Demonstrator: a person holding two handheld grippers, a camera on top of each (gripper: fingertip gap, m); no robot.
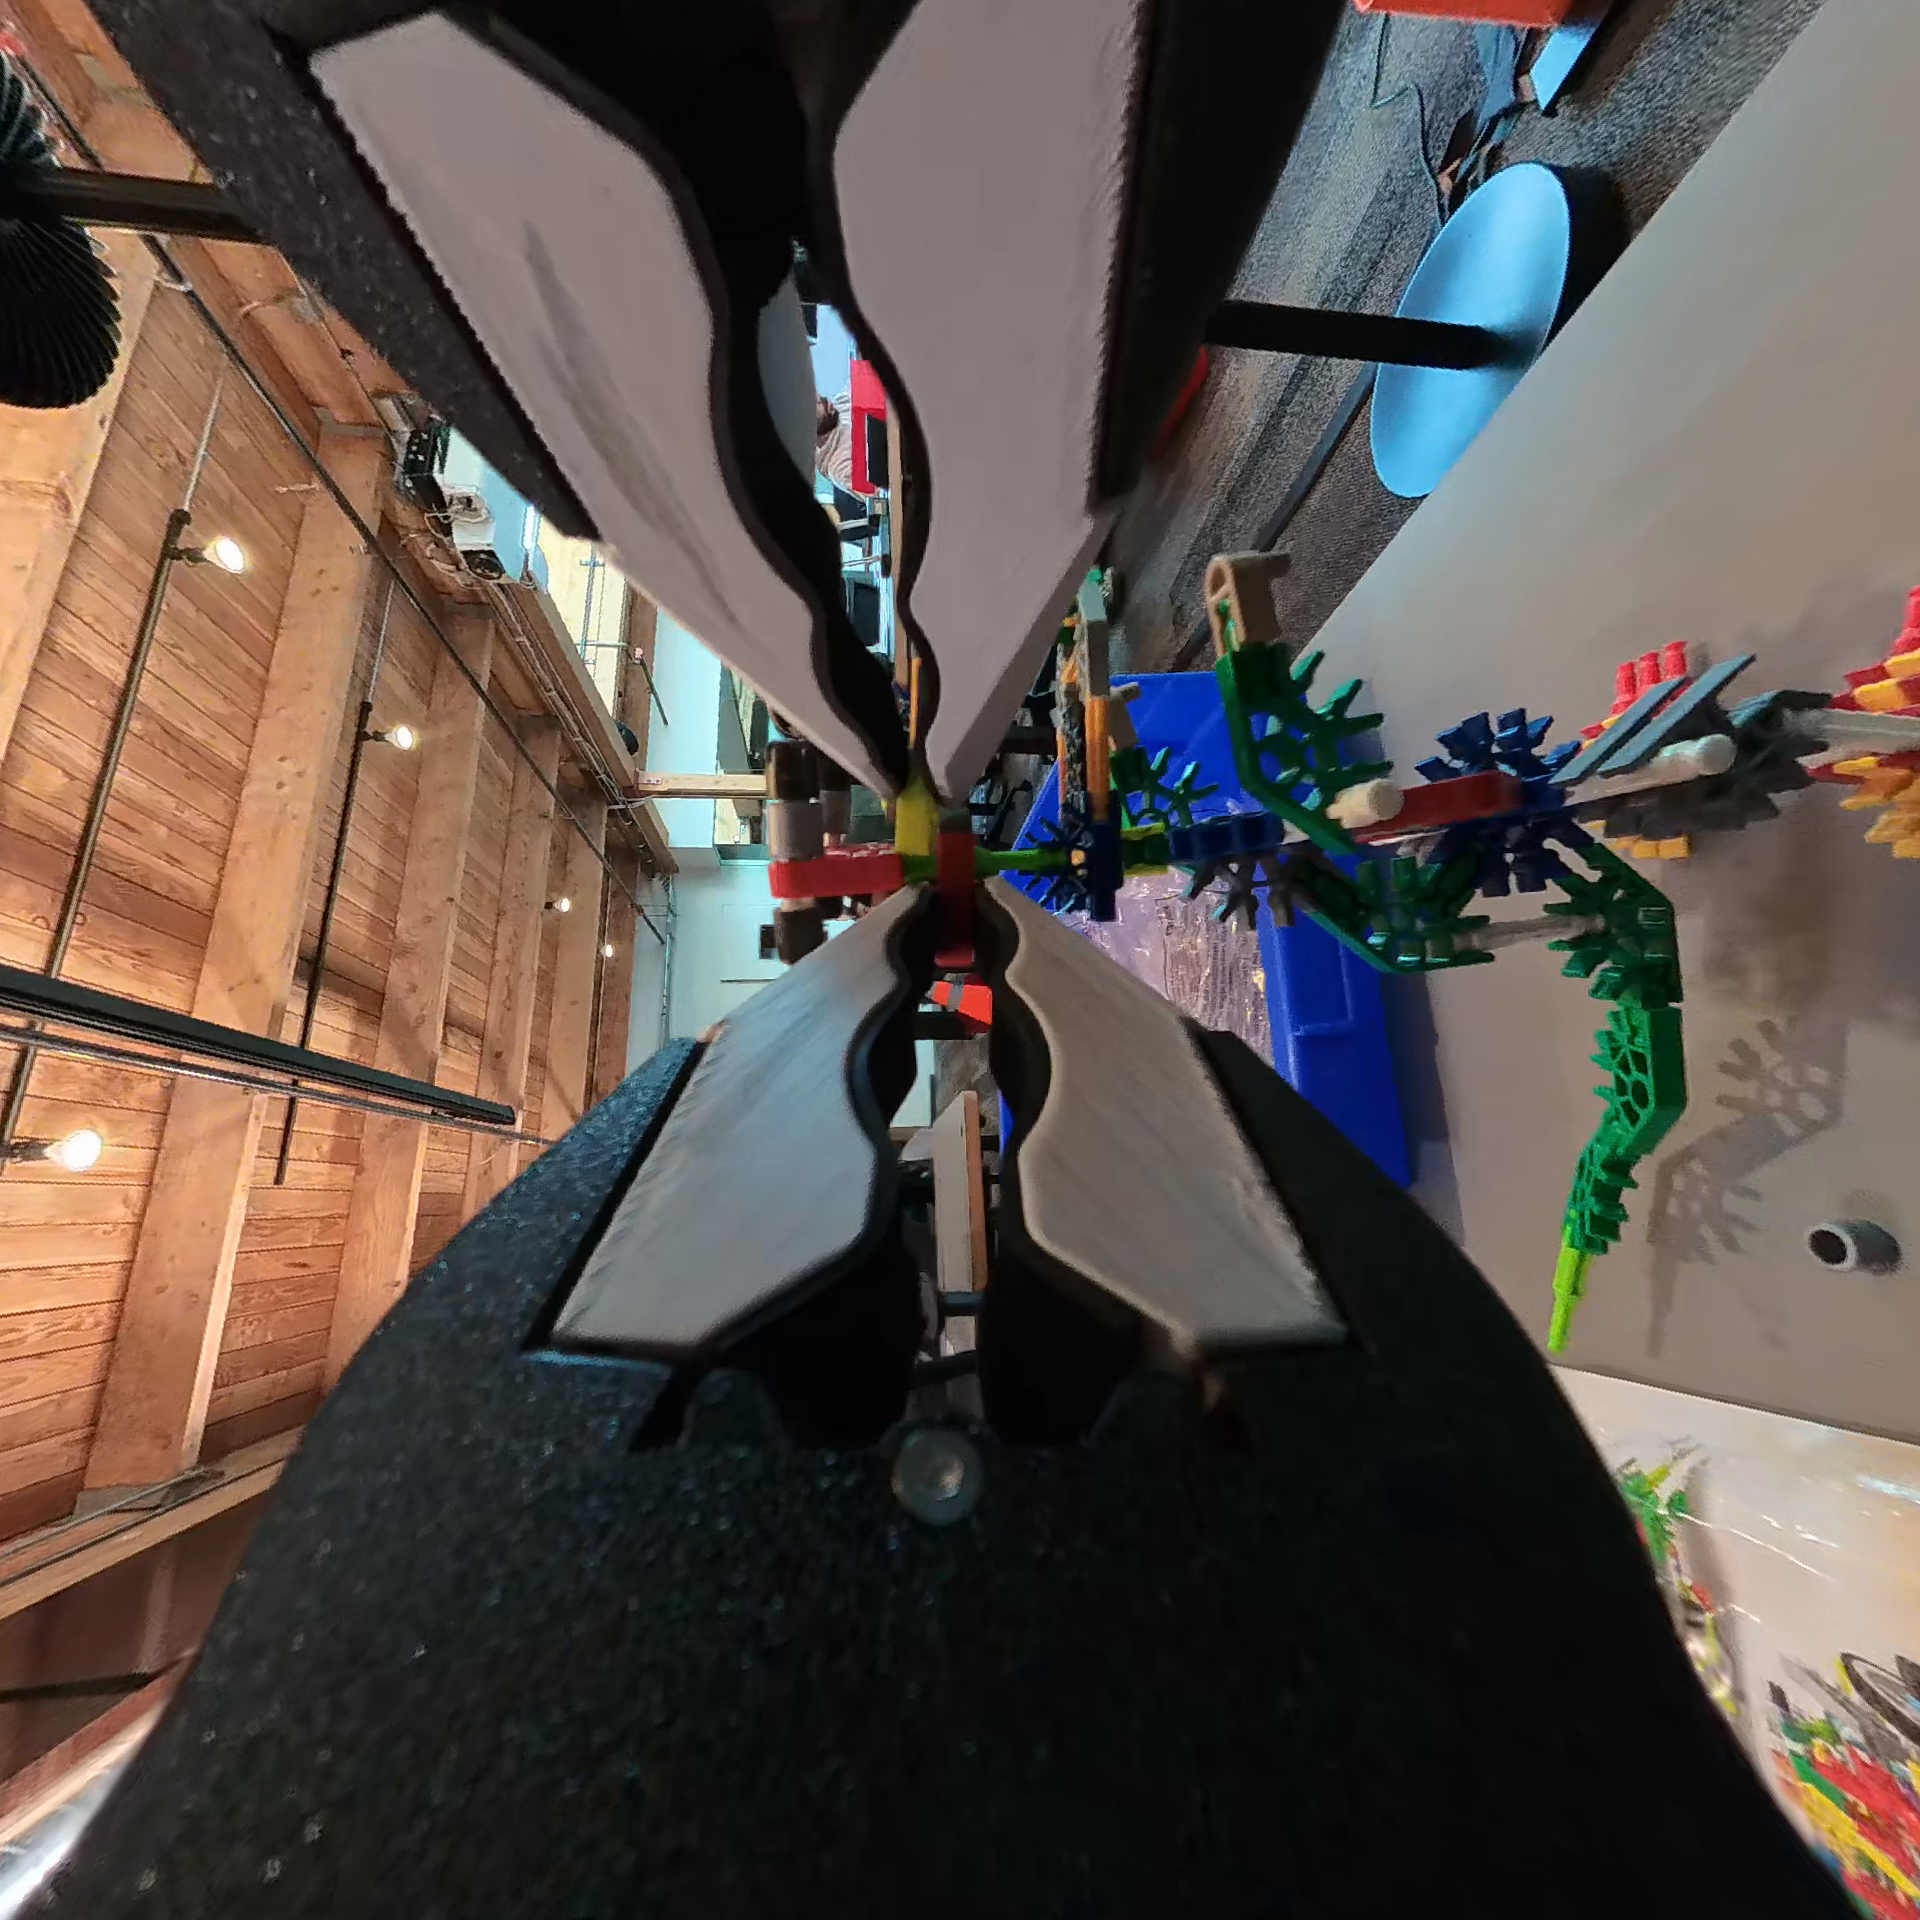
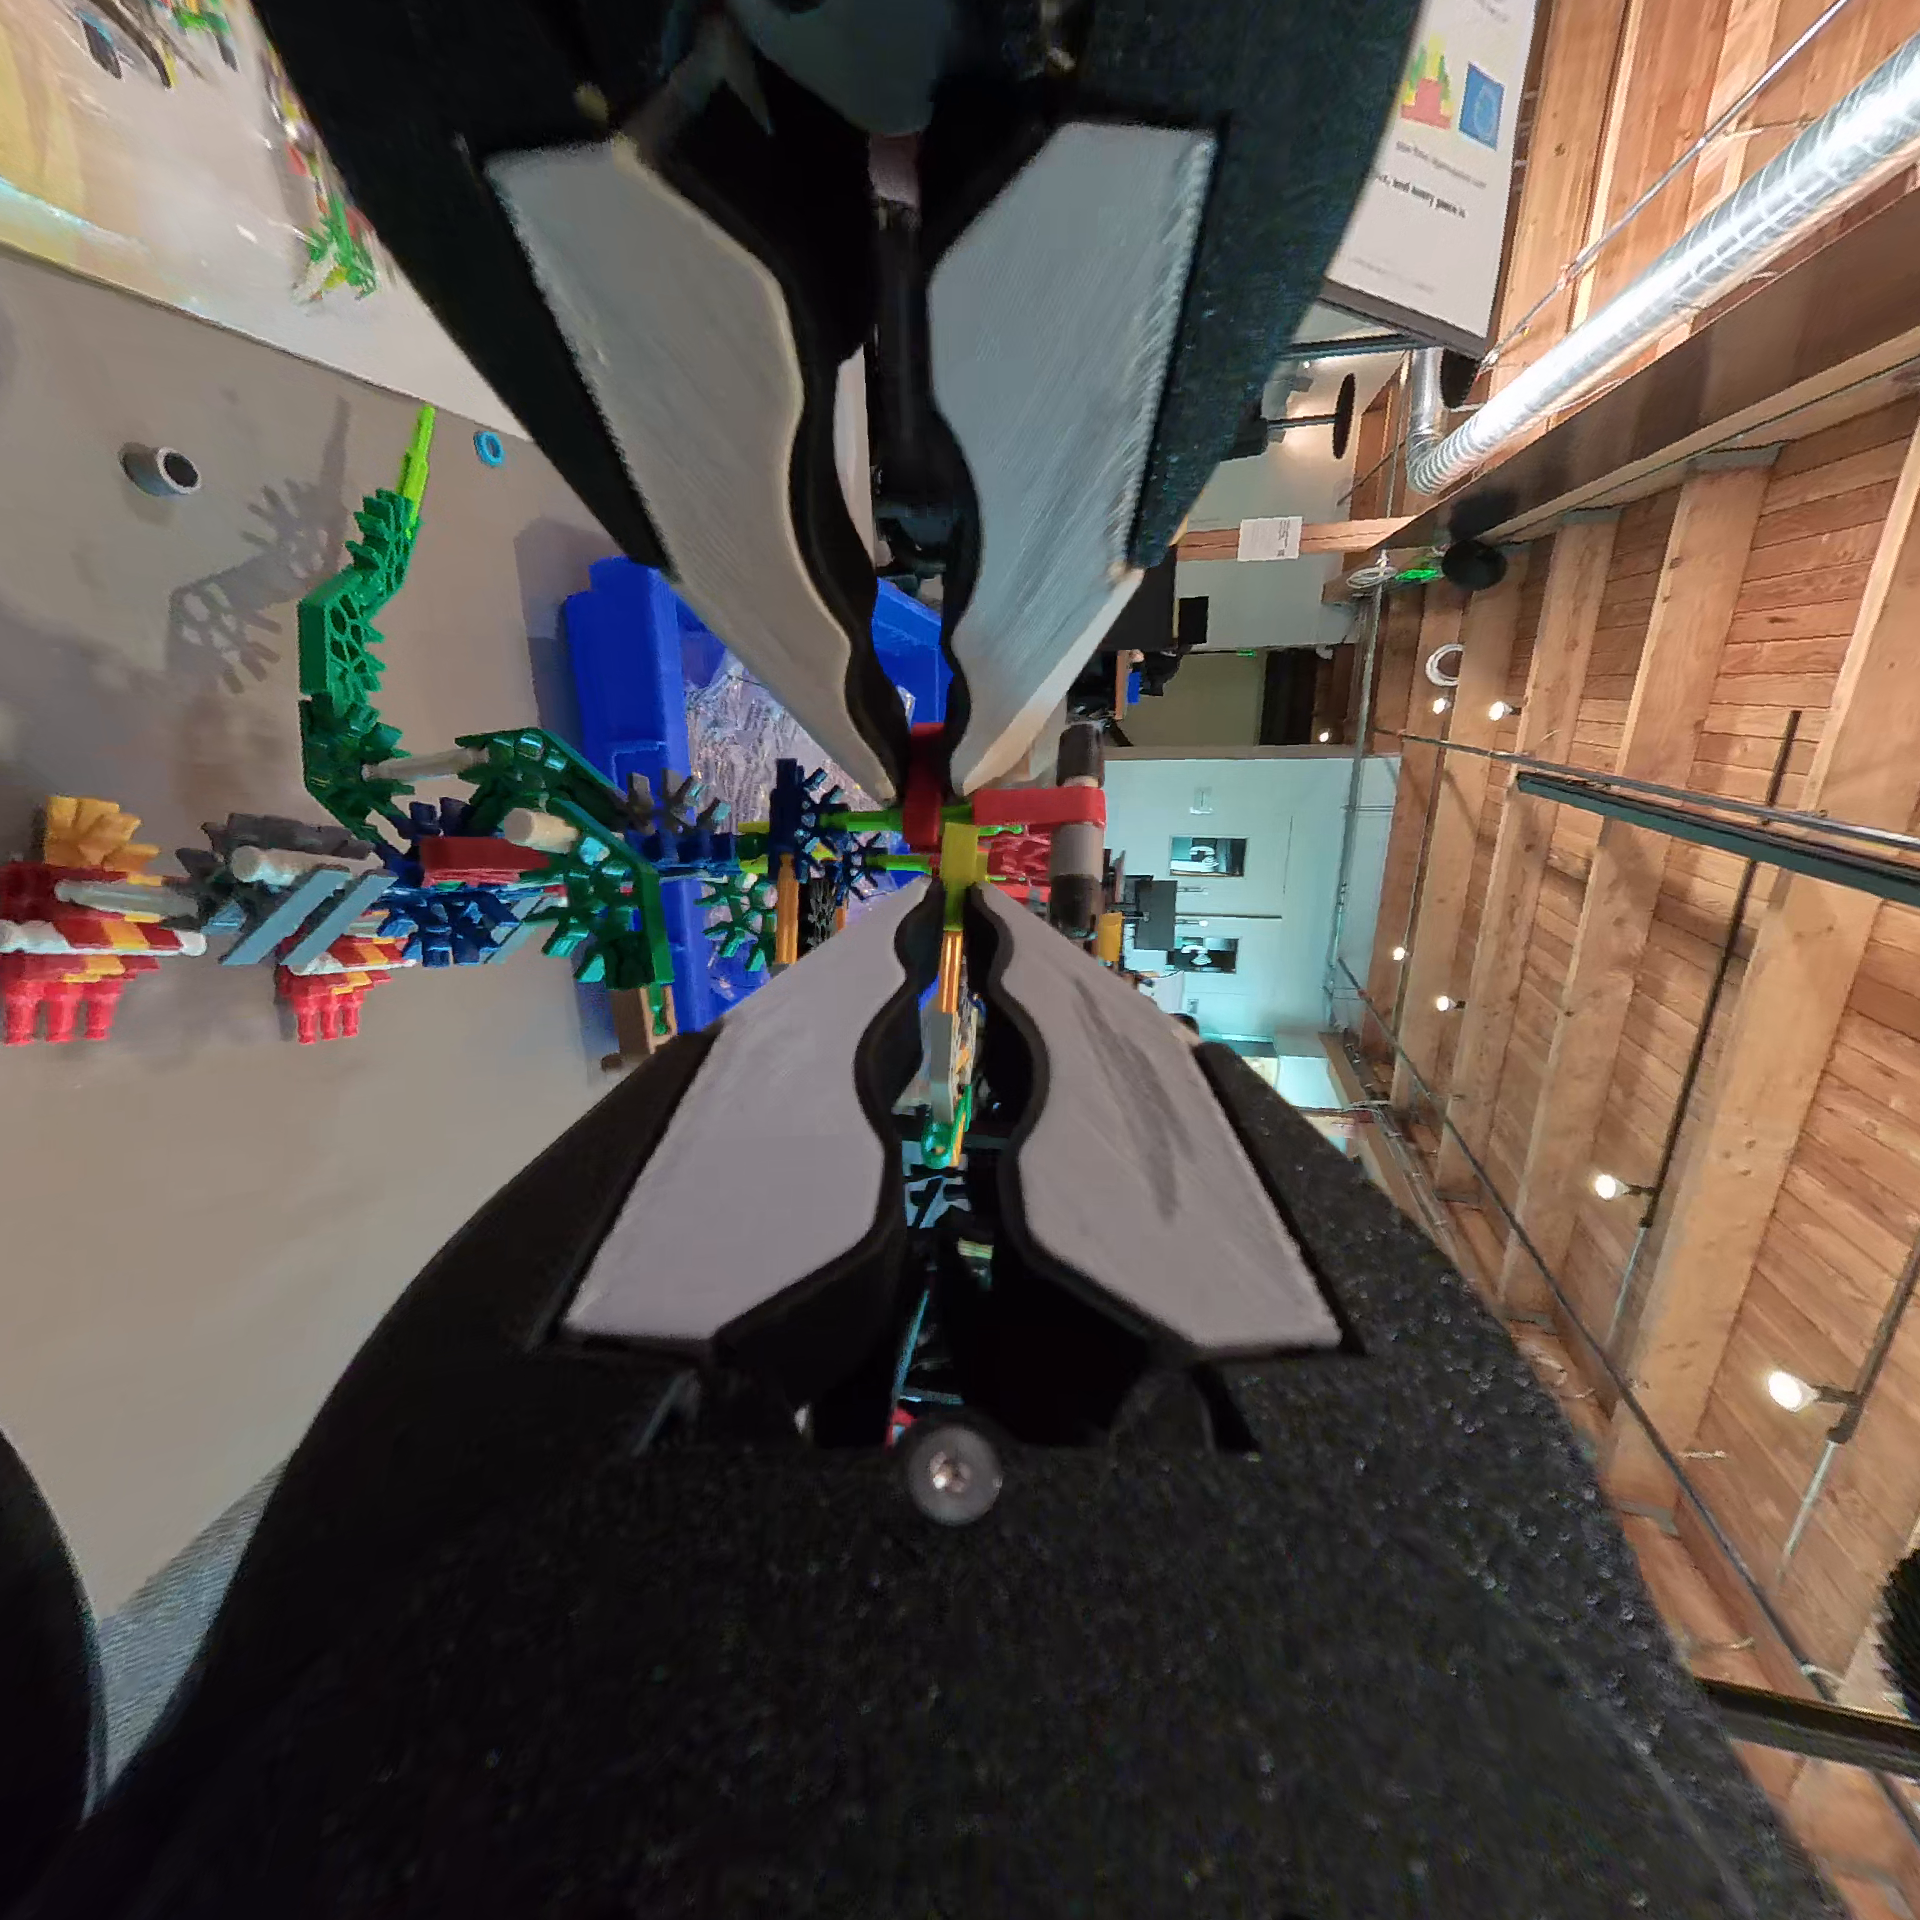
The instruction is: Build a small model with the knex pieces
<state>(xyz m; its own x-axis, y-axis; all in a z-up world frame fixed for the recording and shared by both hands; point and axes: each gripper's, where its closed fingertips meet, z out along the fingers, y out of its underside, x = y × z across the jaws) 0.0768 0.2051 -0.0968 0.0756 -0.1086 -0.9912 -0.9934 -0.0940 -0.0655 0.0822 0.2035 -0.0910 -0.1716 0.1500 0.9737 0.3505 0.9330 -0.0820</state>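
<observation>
Wooden planks make up the one wall (image 1: 156,831) at the far left of the left wrist view. At the centre we count two grippers, with four grey-padded fingers between them, meeting tip to tip on the same end of one many-coloured toy model (image 1: 1392,904) built of plastic rods and spiked connectors.

The left gripper (image 1: 954,914) rises from the bottom edge, its two fingers closed tight on a single red connector (image 1: 954,878). The right gripper (image 1: 920,784) comes down from the top, its two fingers pinched on a single yellow connector (image 1: 916,821) just beside the red one; the two pieces touch. One red rod (image 1: 831,871) sticks out leftward from this joint.

Further right, the held end of the model hangs past the table edge, in front of one blue bin (image 1: 1340,1039). The rest of the model runs on across the white table (image 1: 1714,468), its green arched pieces standing on the surface and casting shadows. One small grey tube (image 1: 1849,1242) lies on the table near the green tail, apart from it. One round blue stool (image 1: 1475,332) stands on the carpet beyond the table.

From the right wrist view we add one small blue ring (image 2: 486,447) on the table, near the model's light-green tip.
</observation>
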